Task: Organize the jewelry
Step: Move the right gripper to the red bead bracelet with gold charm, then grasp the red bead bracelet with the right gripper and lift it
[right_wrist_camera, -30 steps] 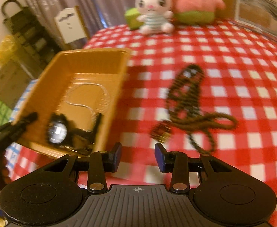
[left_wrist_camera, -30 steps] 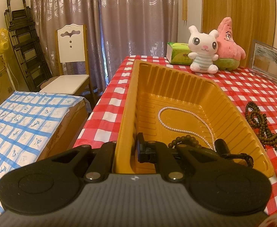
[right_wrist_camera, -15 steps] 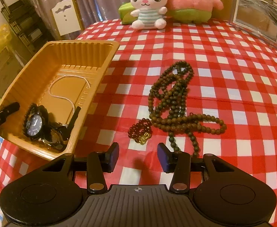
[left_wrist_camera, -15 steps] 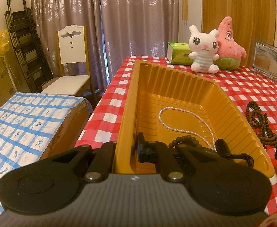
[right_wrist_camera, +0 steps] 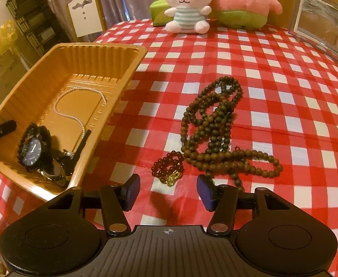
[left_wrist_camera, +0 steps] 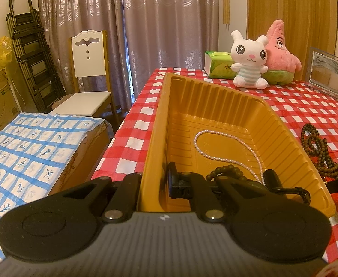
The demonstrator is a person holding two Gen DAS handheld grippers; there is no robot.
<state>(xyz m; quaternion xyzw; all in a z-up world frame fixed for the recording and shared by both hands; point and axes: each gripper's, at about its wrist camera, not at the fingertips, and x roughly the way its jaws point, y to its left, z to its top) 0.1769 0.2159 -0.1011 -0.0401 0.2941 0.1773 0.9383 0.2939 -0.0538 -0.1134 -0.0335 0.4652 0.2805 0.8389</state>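
Note:
A gold plastic tray [left_wrist_camera: 215,97] lies at the table's left side, and my left gripper [left_wrist_camera: 156,182] is shut on its near wall, one finger inside and one outside. In the tray [right_wrist_camera: 99,46] are a pearl necklace [right_wrist_camera: 76,106], a black watch [right_wrist_camera: 31,151] and other dark pieces. On the checked cloth lie a small red bead bracelet [right_wrist_camera: 169,168] and a long brown bead necklace [right_wrist_camera: 212,133]. My right gripper [right_wrist_camera: 167,190] hovers just short of the red bracelet. Its jaws are opening, and nothing is between the pads.
A white plush rabbit [right_wrist_camera: 187,7], a pink star plush [right_wrist_camera: 242,0], a green tissue pack [left_wrist_camera: 217,64] and a picture frame [right_wrist_camera: 321,32] stand along the table's far side. Left of the table edge are a white chair [left_wrist_camera: 88,73] and a box under blue-checked cloth [left_wrist_camera: 30,152].
My right gripper has dropped closer to the red bracelet and its jaws have spread wider. The left gripper and the tray have stayed put.

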